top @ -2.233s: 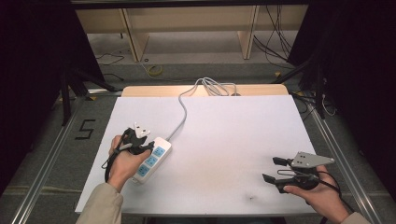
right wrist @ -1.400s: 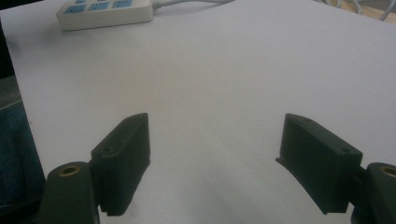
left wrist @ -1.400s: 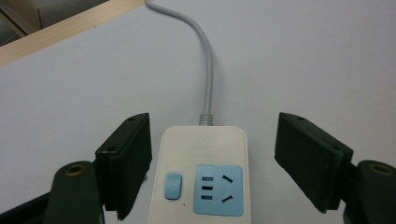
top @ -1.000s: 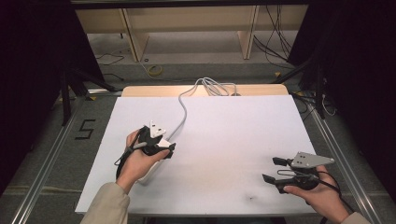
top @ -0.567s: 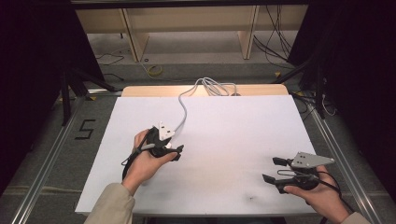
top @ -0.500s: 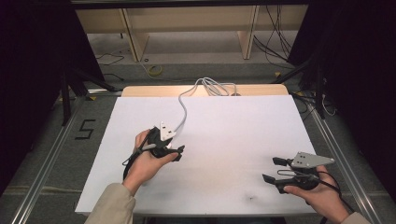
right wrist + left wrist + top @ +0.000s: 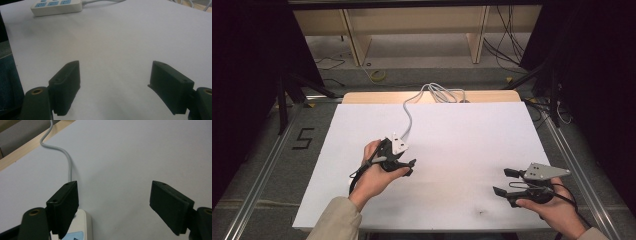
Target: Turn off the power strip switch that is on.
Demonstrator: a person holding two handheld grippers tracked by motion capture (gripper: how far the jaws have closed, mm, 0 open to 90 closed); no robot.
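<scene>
A white power strip [image 7: 80, 226] with light blue sockets lies on the white table [image 7: 472, 140]. Its end sits just under the left jaw of my left gripper [image 7: 113, 192], which stands open with bare table between its jaws. The strip's grey cable [image 7: 67, 160] runs away toward the far table edge [image 7: 409, 112]. In the high view the left gripper [image 7: 409, 167] and hand lie over the strip and hide it. My right gripper [image 7: 502, 181] is open near the front right of the table, jaws pointing left. The right gripper view shows the strip [image 7: 57, 6] far off, beyond its gripper [image 7: 115, 72].
The cable coils [image 7: 444, 92] at the far edge on a wooden strip [image 7: 377, 97]. Metal rails [image 7: 267, 165] run along both sides of the table. Wooden shelving [image 7: 412, 30] stands beyond the table. A dark blue trouser leg [image 7: 7, 75] shows at the left.
My left gripper has moved right and slightly forward, from the left of the power strip to over it, so the hand now hides the strip. The right gripper has stayed still.
</scene>
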